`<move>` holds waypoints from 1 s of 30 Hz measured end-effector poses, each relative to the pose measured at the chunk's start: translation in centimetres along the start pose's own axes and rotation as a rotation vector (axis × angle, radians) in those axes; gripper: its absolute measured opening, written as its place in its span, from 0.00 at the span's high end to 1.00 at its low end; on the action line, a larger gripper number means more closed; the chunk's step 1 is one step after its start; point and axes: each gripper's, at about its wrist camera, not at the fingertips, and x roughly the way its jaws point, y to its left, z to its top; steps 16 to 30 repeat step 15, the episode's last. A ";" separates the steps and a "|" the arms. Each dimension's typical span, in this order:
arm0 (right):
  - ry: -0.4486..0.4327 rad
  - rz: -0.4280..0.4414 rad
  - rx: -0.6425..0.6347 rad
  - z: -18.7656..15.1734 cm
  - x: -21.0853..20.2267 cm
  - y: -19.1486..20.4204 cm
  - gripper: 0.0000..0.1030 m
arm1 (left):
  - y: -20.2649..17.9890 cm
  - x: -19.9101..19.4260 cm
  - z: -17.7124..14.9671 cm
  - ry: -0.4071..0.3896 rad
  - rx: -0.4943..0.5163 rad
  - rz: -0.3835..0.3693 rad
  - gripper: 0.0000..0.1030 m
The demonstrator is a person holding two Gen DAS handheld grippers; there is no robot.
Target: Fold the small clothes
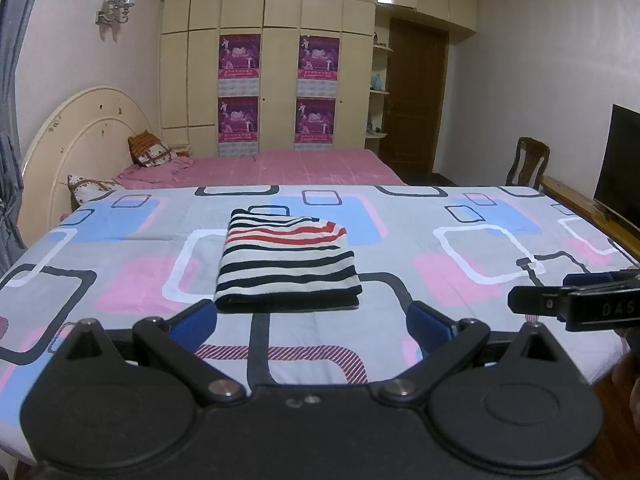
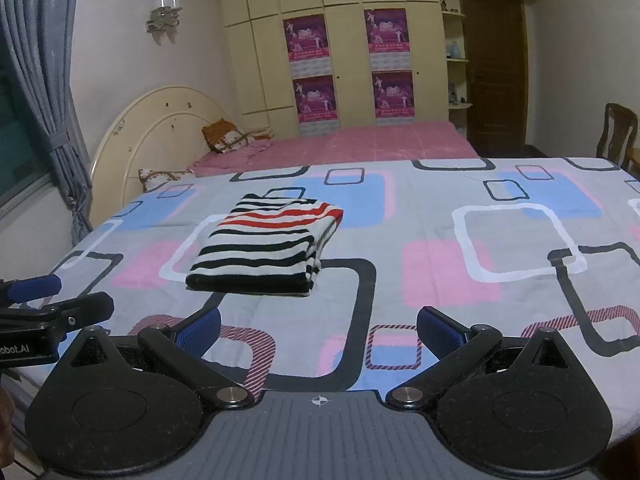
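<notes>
Though folded, striped garment (image 1: pixel 286 264) lengthwise away.

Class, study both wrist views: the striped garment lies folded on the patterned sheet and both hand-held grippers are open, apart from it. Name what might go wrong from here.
1. The folded striped garment shows loose stacked layers at its right edge; a grip on only the top layer would probably undo the fold.
2. The patterned sheet is soft cloth; a low approach by the left hand-held gripper or right hand-held gripper might pinch it together with the garment.
</notes>
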 end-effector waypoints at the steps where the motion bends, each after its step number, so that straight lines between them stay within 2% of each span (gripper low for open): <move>1: 0.000 0.000 -0.001 0.0 0.0 0.0 0.00 | 0.0 0.0 0.0 0.000 -0.001 0.004 0.02; 30: -0.001 0.014 -0.016 0.1 0.4 0.1 0.00 | 1.2 0.1 0.0 0.004 -0.017 0.033 0.00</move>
